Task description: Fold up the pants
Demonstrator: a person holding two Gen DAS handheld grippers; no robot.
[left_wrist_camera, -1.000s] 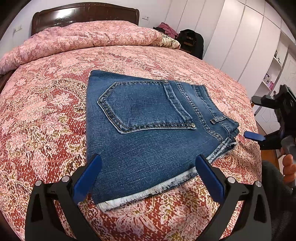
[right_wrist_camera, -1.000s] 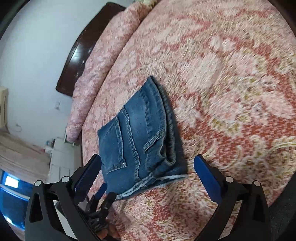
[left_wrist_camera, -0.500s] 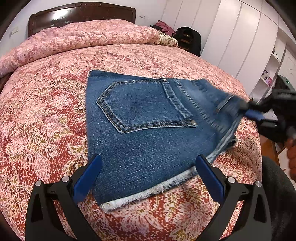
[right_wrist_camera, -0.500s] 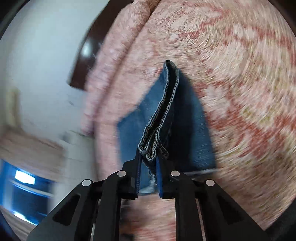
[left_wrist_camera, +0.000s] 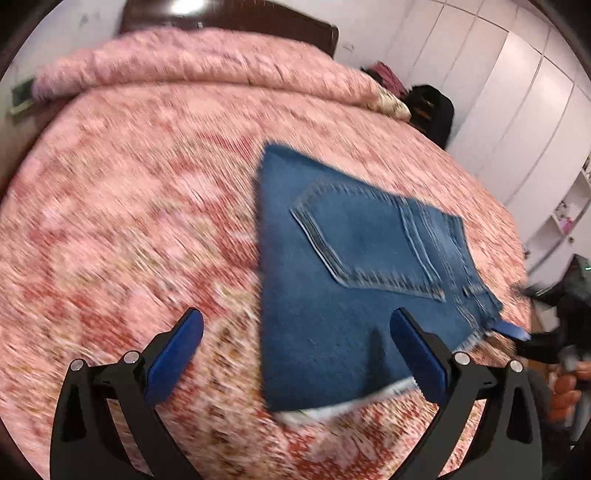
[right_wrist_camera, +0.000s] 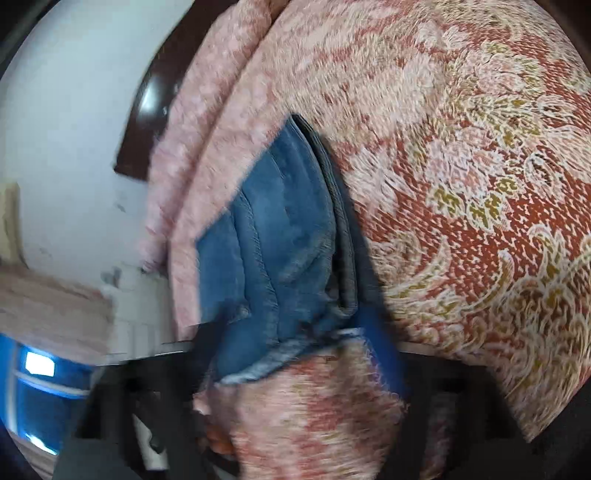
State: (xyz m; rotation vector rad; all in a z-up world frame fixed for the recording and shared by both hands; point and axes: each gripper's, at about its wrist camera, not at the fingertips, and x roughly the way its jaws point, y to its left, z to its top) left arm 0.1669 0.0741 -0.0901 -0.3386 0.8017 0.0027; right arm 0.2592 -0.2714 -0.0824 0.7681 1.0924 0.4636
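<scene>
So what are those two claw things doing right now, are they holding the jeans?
Left gripper: open, holding nothing.
Right gripper: jaws just opened, folded jeans released.

The pants (left_wrist_camera: 354,295) are blue denim, a coarse matt cloth with raised stitched seams and a pale frayed hem, and they lie on a bedspread (left_wrist_camera: 140,206) of rough woven fabric patterned in pink, red and gold. The headboard (left_wrist_camera: 229,16) is dark wood with a glossy polish, and the wardrobe doors (left_wrist_camera: 509,110) look smooth and white. The left tool (left_wrist_camera: 295,354) has matt black plastic arms, blue pads and small shiny metal pins
</scene>
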